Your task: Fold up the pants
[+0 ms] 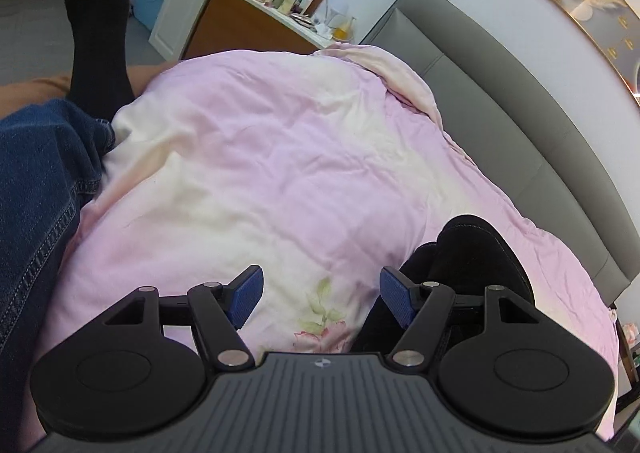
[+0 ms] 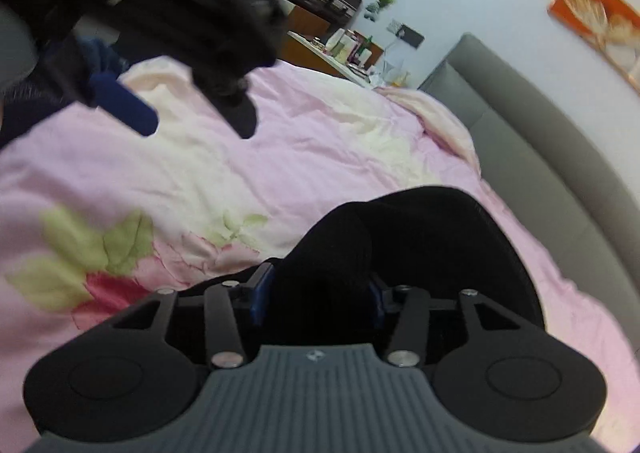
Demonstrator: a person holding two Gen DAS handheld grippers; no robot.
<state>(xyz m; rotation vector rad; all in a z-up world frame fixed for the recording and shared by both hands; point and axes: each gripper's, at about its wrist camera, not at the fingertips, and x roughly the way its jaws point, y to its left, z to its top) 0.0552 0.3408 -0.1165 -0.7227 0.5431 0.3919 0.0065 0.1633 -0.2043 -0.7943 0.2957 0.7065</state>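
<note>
The black pants (image 2: 432,237) lie bunched on the pink quilt (image 2: 240,173). My right gripper (image 2: 318,295) is shut on a fold of the black pants, which fills the gap between its blue pads. In the left wrist view the pants (image 1: 476,253) show as a dark heap just right of my left gripper (image 1: 322,297), whose blue pads stand wide apart over the quilt (image 1: 260,157), holding nothing. The left gripper (image 2: 192,121) also shows blurred at the upper left of the right wrist view.
A grey padded headboard (image 1: 500,93) runs along the right side of the bed. The person's leg in blue jeans (image 1: 40,189) and a black sock (image 1: 96,29) lie at the left. A cluttered wooden desk (image 1: 256,25) and white cabinet stand behind the bed.
</note>
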